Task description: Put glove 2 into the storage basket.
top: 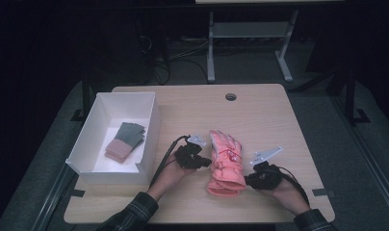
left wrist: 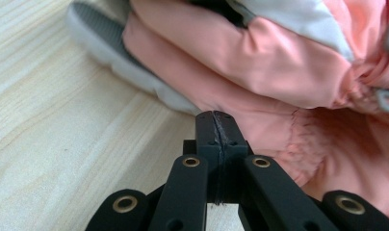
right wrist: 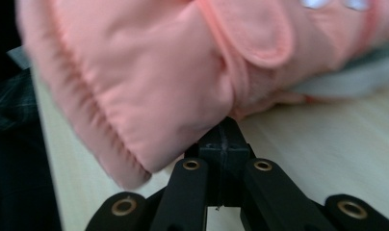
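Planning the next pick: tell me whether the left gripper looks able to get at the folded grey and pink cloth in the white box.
Probably yes. The left gripper sits shut beside the padded pink glove, the white box is open-topped just to its left, and nothing covers the folded grey and pink cloth.

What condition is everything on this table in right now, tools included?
Pink ski gloves: stacked flat on the table, fingers pointing away from the person.
White box: open, no lid.
Folded socks: lying inside the box.
Left gripper: shut, tips at the gloves' edge.
Right gripper: shut, tips at the cuff.
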The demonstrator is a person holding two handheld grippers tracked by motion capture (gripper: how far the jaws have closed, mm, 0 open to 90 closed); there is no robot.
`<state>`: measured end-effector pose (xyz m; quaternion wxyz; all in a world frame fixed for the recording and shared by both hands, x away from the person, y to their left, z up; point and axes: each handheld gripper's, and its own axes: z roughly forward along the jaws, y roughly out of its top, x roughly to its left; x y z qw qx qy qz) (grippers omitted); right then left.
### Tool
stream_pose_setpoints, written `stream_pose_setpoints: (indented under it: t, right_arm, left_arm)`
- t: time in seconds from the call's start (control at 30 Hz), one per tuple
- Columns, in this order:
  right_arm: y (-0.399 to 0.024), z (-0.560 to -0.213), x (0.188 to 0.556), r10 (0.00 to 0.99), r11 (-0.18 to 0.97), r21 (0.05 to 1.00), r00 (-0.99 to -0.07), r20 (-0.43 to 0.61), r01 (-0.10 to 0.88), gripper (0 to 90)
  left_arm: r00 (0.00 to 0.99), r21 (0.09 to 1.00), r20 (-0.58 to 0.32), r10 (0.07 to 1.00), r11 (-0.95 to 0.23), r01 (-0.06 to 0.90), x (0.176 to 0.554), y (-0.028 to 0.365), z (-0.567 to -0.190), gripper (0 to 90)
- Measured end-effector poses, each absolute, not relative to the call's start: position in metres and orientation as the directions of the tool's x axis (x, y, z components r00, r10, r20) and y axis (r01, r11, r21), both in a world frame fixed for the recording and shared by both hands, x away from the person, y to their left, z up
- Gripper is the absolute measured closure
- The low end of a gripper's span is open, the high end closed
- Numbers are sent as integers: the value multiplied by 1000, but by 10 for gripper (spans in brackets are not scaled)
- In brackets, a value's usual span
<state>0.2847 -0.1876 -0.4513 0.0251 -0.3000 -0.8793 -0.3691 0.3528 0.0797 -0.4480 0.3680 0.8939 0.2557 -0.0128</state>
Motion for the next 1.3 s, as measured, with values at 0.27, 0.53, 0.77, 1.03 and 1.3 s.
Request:
stream_pose_setpoints:
  t: [0.27,0.53,0.77,1.03,1.3]
  right_arm:
    - [-163,-453,272,436,587,639,-859,267,497,900]
    - [-197,-435,279,541,502,671,-803,249,546,900]
    - [-214,-412,295,593,368,771,-770,237,520,900]
    - [-191,-418,316,614,378,767,-760,211,518,900]
    - [-177,-435,321,656,424,712,-732,184,560,900]
  left_arm:
    - [874,654,-217,435,-600,461,352,78,-447,897]
    - [871,655,-215,442,-596,465,353,86,-442,896]
    - [864,660,-220,452,-583,473,352,92,-437,896]
    - [861,661,-230,453,-577,480,353,95,-436,896]
    - [862,671,-226,455,-568,476,352,96,-431,863]
